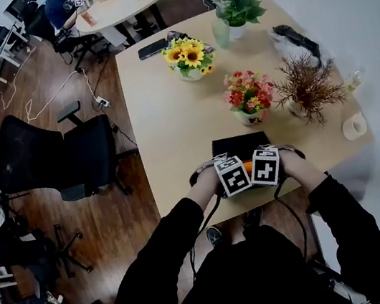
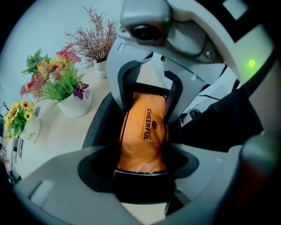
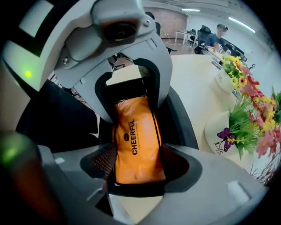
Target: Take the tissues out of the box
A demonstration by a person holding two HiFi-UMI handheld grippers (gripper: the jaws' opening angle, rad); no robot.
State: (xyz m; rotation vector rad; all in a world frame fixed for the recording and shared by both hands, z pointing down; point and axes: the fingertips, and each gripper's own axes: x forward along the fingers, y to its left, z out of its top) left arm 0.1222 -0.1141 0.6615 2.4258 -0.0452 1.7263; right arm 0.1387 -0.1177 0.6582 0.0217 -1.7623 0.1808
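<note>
Dark wood flooring surrounds the long beige bench, and a black office chair stands off to its side. At the bench's near edge lies the flat black box. At the box's near side, between my 2 grippers, sits the orange plastic tissue pack printed CHEERFUL. My left gripper has its fingers pinching 1 end of the pack. My right gripper faces it, fingers pinching the other end.
</note>
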